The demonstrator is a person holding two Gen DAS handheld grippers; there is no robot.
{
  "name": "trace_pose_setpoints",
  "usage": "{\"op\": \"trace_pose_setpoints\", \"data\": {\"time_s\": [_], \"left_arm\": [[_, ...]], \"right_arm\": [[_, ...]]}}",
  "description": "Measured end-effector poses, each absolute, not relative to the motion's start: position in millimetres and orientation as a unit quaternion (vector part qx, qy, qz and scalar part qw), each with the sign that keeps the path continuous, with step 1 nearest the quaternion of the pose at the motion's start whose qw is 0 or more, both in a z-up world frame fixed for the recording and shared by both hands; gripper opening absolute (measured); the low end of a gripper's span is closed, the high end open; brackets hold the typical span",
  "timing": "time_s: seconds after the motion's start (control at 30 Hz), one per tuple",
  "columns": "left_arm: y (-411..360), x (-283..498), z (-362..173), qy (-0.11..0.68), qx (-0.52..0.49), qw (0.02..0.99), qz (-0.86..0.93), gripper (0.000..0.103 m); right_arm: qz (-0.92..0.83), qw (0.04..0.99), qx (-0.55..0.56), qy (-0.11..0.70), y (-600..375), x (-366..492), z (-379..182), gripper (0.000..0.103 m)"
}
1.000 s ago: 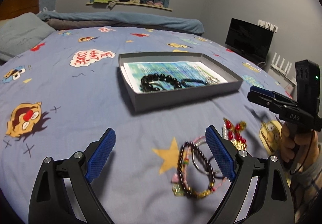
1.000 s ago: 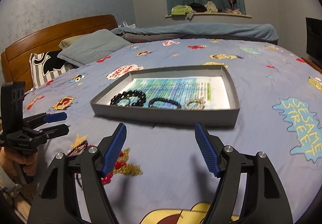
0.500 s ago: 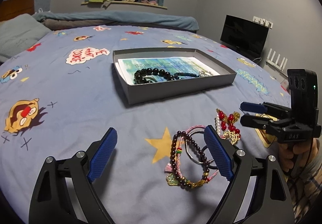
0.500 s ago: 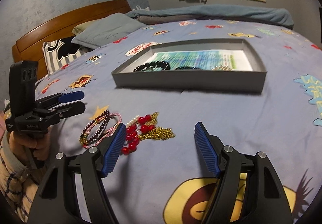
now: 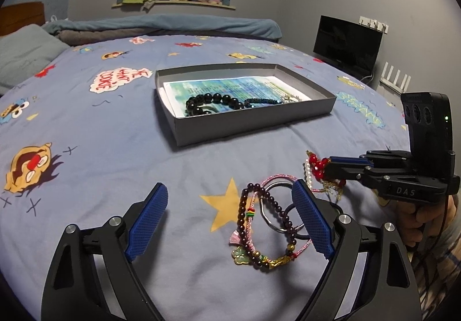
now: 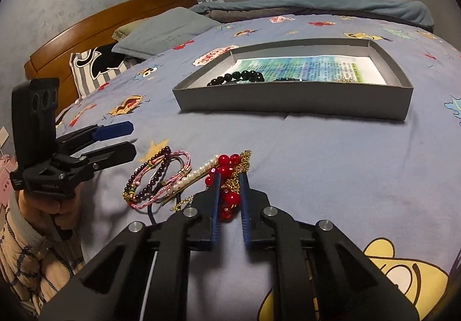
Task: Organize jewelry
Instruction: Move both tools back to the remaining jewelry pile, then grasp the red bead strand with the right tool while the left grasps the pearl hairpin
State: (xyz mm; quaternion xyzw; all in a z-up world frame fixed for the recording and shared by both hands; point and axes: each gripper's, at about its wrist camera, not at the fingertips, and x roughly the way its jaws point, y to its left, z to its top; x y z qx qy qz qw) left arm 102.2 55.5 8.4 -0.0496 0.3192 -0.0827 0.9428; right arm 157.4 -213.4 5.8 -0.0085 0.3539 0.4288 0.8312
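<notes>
**Jewelry on the bed, red beads pinched**

Jewelry lies on our bed (image 5: 144, 130) near the gray box (image 6: 288, 103). Our right gripper (image 6: 229, 179) has just closed its fingers on the red bead bracelet (image 6: 227, 165). Our left gripper (image 5: 230, 223) is spread wide, empty. "DAS" marks the right gripper.

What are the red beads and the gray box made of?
The red beads look like glass or shiny plastic: they are see-through and glinting. The gray box looks like matte cardboard: thin, flat walls, folded corners, no shine.
</notes>
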Motion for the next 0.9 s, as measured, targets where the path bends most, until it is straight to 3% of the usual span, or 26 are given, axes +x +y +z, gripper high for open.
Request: {"op": "trace_pose_setpoints", "data": {"time_s": [0.4,0.9], "left_arm": [[49,101,11,0.312,-0.055,0.942,-0.108,0.088],[-28,133,9,0.307,0.030,0.937,-0.163,0.072]], "right_arm": [[0.370,0.866,0.041,0.334,-261,179,18,0.011],[0.348,0.871,0.047,0.345,-281,184,14,0.011]]}}
